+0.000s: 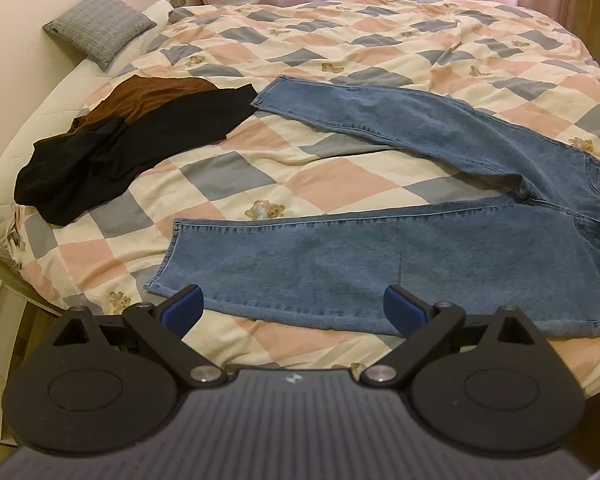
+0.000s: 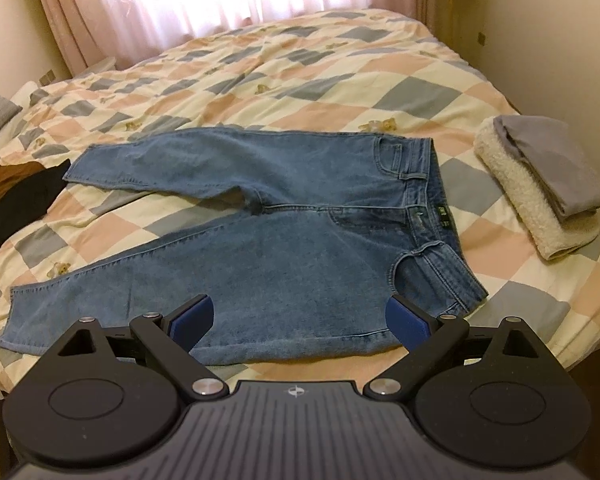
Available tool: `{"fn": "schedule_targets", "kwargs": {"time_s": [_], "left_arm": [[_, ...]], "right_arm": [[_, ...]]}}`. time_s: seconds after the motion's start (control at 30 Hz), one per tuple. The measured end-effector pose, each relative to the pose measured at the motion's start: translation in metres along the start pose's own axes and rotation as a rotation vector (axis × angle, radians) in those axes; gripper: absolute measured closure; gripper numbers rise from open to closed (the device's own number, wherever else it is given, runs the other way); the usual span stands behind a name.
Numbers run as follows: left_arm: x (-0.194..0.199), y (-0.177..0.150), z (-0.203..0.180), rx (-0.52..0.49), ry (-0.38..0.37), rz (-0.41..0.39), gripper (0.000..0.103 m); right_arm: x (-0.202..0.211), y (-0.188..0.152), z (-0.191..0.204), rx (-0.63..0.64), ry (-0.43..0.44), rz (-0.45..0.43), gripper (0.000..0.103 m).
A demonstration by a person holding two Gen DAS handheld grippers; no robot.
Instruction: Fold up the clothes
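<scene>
Left wrist view, jeans [image 1: 380, 264] flat just beyond released left gripper [image 1: 293, 310], right gripper [image 2: 299, 318] likewise released.

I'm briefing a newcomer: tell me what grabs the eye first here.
The blue jeans lie spread flat mid-bed, legs apart, waistband toward the right. A dark heap of black and brown clothes sits at the left, and a folded stack at the right edge. Both grippers hover open over the near leg.
</scene>
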State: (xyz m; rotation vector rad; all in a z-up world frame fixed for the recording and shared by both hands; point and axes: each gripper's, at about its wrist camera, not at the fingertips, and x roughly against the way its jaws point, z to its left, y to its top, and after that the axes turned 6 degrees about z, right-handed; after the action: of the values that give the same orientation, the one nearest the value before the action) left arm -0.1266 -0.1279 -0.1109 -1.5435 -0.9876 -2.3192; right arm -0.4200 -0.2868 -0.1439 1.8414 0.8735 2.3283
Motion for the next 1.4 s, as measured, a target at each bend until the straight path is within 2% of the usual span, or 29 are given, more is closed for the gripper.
{"fn": "schedule_targets", "kwargs": {"time_s": [0.5,0.83,0.97,1.2,1.33,1.4], "left_arm": [[0.001,0.005,0.025,0.049,0.022,-0.024,0.007],[-0.022,0.042,0.019,0.007,-0.017,-0.025,0.007],[-0.046,0.07,0.017,-0.048,-0.064,-0.024,0.007],[-0.112,0.158,0.01,-0.177,-0.162,-0.062,0.008],[-0.175,0.211,-0.014,-0.371,-0.216,-0.094,0.01],[-0.211,0.234,-0.031,-0.485,-0.228,-0.086,0.015]], "right_arm": [[0.008,0.013,0.019,0.056,0.002,-0.048,0.007],[-0.007,0.032,0.025,0.027,-0.02,-0.036,0.007],[-0.026,0.045,0.026,-0.007,-0.033,-0.017,0.007],[-0.075,0.089,0.011,-0.12,-0.067,0.021,0.007],[-0.118,0.12,0.0,-0.141,-0.031,0.031,0.007],[-0.144,0.133,-0.008,-0.132,-0.007,0.04,0.008]]}}
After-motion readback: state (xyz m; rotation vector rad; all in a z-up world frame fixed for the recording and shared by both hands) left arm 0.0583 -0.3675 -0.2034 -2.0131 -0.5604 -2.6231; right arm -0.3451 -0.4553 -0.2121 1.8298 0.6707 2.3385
